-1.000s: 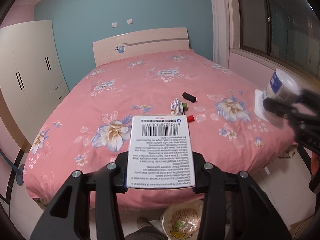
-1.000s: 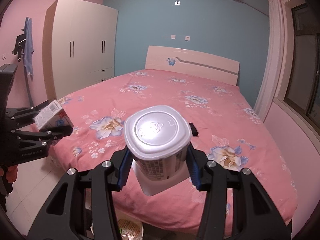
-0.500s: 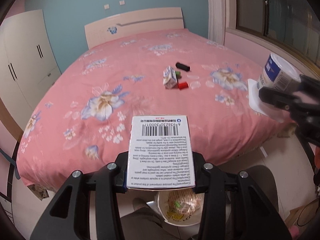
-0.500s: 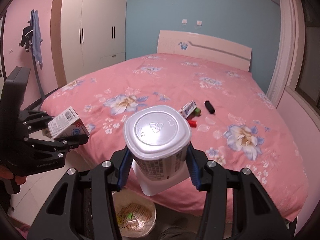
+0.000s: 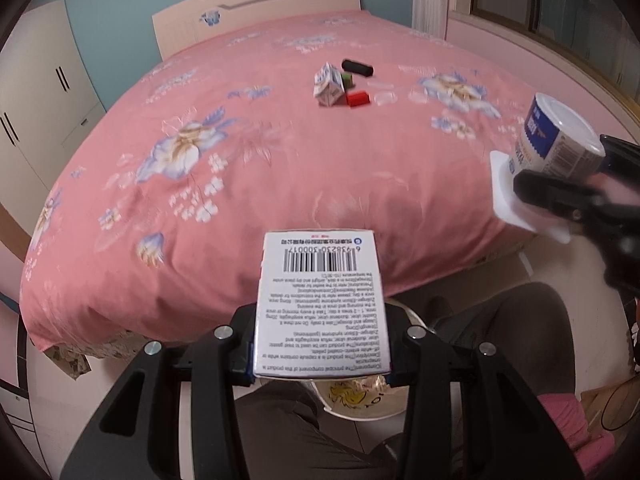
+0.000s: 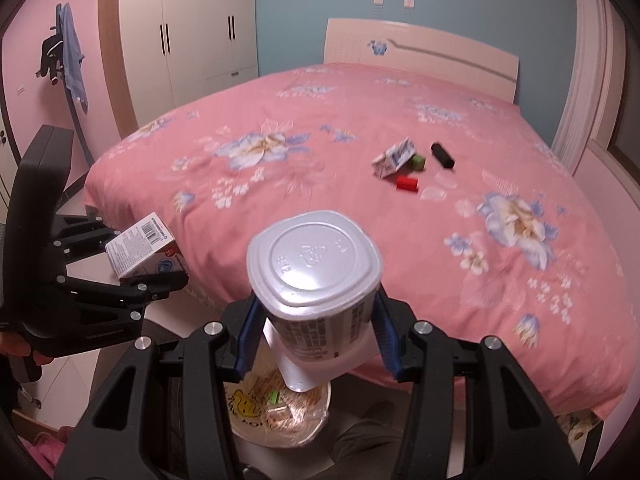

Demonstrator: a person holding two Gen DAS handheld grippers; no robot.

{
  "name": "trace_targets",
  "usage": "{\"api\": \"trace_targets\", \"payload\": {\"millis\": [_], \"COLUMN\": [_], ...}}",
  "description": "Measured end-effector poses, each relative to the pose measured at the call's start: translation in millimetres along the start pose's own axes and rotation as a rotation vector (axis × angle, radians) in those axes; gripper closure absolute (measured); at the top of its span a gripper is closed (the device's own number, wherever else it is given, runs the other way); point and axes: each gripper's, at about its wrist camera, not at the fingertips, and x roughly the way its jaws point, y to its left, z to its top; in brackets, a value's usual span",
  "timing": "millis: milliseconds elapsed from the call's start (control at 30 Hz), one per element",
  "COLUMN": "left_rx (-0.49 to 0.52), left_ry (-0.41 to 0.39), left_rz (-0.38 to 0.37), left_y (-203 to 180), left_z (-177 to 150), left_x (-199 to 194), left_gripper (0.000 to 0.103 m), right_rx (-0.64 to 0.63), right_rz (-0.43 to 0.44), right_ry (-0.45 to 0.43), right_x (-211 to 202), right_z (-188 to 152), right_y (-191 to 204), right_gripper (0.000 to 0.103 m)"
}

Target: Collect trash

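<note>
My left gripper (image 5: 322,344) clamps a white medicine box (image 5: 322,304) and my right gripper (image 6: 314,340) clamps a plastic cup (image 6: 316,280), both above the trash bin (image 6: 280,416) on the floor beside the pink bed (image 6: 360,200), where a small carton (image 6: 394,158) lies.

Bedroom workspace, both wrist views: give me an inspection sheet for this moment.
Surface: pink floral bed.
Job's things: medicine box in left claw; plastic cup in right claw; lined trash bin on floor below.
Clutter: small carton, green piece, red piece, black cylinder on bed.
Claws: both shut on loads.
Cables: nothing seen.
Surroundings: wardrobe, headboard.
</note>
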Motion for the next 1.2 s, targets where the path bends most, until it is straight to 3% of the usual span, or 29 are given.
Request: {"api": "trace_targets", "payload": {"millis": [400, 1200], "left_rx": [-0.007, -0.138], "left_ry": [0.138, 0.41], "left_rz": [-0.039, -0.136], "left_y": [-7, -4], "left_z": [-31, -97], "left_x": [55, 170], "left_gripper": [0.058, 0.058], "right_rx": [0.021, 0.06], "right_rz": [0.067, 0.15], "right_ry": [0.147, 0.493], "right_x": [59, 181], "right_z": [-44, -143], "right_y": [15, 35], "right_gripper": [0.053, 0.053]}}
